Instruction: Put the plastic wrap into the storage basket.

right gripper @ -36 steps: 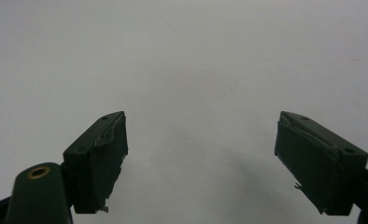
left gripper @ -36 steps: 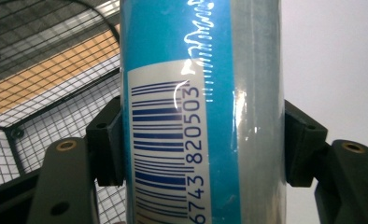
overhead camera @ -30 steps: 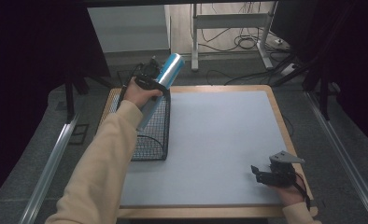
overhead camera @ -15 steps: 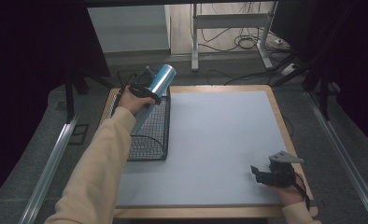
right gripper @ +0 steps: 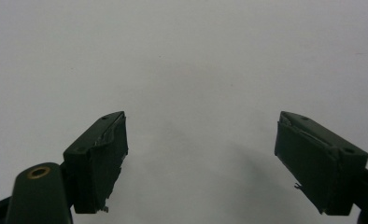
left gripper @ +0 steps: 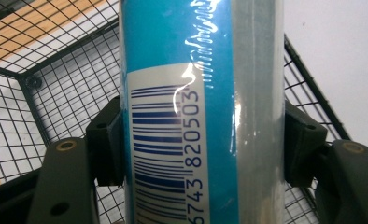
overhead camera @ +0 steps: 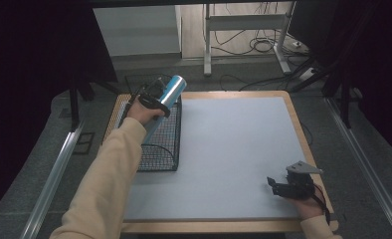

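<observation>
1. The left gripper [left gripper: 201,140] is clamping its two black jaws on the sides of a tall blue and silver cylindrical can with a white barcode label [left gripper: 201,93]; the pads are pressing its shiny wrap at mid-frame in the left gripper view.

2. In the high view, the can [overhead camera: 169,92] is riding tilted in the upper left of the frame, its silver top pointing up and right, while the left gripper [overhead camera: 151,97] is holding it over the far end of a black wire-mesh basket [overhead camera: 159,149].

3. Behind the can, in the left gripper view, the mesh walls of the basket [left gripper: 60,93] are showing on both sides, so the can's lower end appears to be hanging inside or just above the rim; which one cannot be told.

4. The right gripper [right gripper: 201,163] is resting with its jaws wide apart and nothing between them, over the bare white table mat [right gripper: 196,56]; in the high view it [overhead camera: 283,186] is lying at the lower right, well apart from the basket.

5. Risk ahead: the glossy wrap is offering little friction, so the tilted can may be slipping through the pads. Its lower end could also be catching the wire rim and tipping the light basket.
</observation>
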Demonstrator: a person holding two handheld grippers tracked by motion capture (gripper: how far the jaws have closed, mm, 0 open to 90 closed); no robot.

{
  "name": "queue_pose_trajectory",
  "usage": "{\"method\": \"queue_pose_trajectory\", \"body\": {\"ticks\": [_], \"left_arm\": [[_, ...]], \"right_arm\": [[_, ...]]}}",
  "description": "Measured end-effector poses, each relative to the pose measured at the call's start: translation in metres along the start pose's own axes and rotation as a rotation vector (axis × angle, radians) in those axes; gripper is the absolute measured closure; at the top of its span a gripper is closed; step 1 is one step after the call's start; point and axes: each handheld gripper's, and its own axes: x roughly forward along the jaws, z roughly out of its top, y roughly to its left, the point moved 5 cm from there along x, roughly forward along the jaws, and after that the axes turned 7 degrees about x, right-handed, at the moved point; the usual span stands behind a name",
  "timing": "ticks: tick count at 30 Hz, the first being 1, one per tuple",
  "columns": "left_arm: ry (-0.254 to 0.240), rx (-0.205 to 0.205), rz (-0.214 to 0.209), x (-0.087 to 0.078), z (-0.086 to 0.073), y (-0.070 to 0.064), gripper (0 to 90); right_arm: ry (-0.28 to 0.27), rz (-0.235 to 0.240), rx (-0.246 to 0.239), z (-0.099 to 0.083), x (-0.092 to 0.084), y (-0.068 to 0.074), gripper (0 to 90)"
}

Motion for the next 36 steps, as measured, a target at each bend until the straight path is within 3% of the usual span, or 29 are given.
{"method": "queue_pose_trajectory", "body": {"ticks": [9,12,15,22,32,36], "left_arm": [[-0.012,0.008,0.008,-0.001,0.001,-0.001,32.0],[-0.031,0.037,0.014,-0.002,0.003,-0.003,32.0],[-0.038,0.032,-0.01,-0.003,0.006,-0.008,32.0],[-0.006,0.011,0.0,0.006,0.008,-0.006,32.0],[0.089,0.036,0.051,0.023,0.001,-0.001,31.9],[0.098,0.048,0.065,0.026,0.003,-0.001,32.0]], "right_arm": [[0.004,0.004,-0.001,0.0,0.001,0.001,17.5],[0.004,0.002,-0.002,0.0,0.001,0.001,17.6],[0.005,0.002,0.0,0.0,0.001,0.0,17.5],[0.003,0.002,0.0,-0.001,0.0,0.0,17.5],[0.005,0.003,-0.002,0.0,0.002,0.001,17.5],[0.004,0.004,-0.002,0.0,0.001,0.0,17.6]]}}
